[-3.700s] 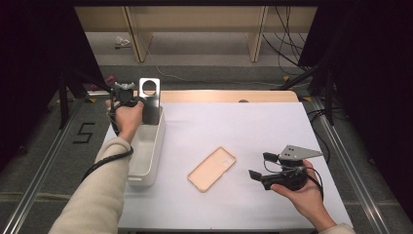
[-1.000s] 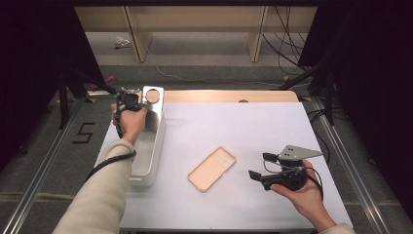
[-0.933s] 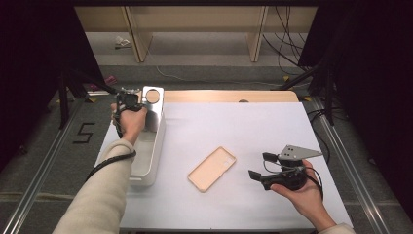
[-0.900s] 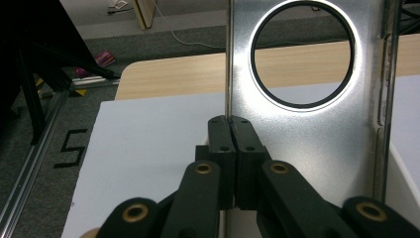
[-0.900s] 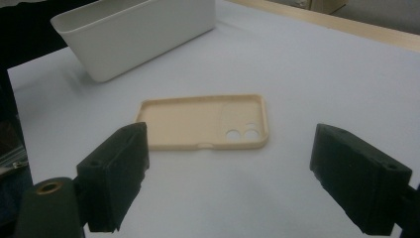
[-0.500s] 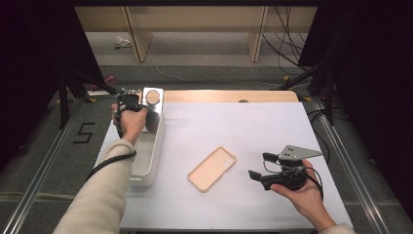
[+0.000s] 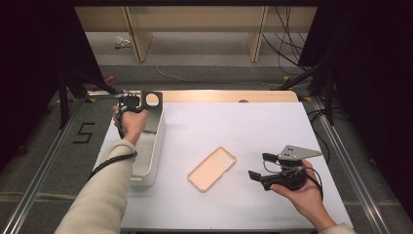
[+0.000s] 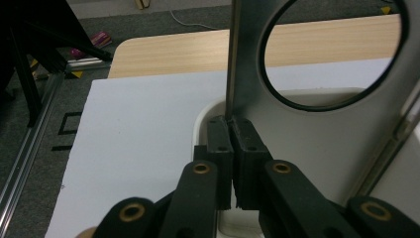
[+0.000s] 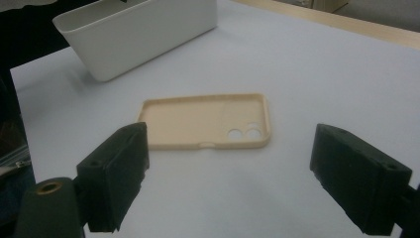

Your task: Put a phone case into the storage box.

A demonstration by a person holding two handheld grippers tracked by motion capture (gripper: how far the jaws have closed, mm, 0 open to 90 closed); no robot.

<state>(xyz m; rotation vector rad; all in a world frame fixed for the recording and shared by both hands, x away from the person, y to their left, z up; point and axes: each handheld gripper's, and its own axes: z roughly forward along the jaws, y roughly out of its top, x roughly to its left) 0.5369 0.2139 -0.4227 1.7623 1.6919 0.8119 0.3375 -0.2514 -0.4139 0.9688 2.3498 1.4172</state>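
Observation:
My left gripper (image 7: pixel 130 103) is shut on the edge of a thin grey metal plate (image 7: pixel 152 113) with a large round hole. In the left gripper view the pads (image 8: pixel 221 144) pinch the plate (image 8: pixel 317 144) upright over the far end of a white bin (image 8: pixel 205 110). A tan phone case (image 7: pixel 212 168) lies open side up mid-table. My right gripper (image 7: pixel 259 166) rests in a hand to the case's right. Its jaws stand wide apart and empty, pointing at the case (image 9: pixel 198 121).
The white bin (image 7: pixel 147 163) runs along the table's left edge. White paper (image 7: pixel 234 126) covers the tabletop, with a wooden strip at the far edge. Metal rails flank the table and cables lie on the floor beyond.
Since the oldest frame the plate has shifted slightly and sits a little lower at the bin's far end. Over the last second nothing has moved.

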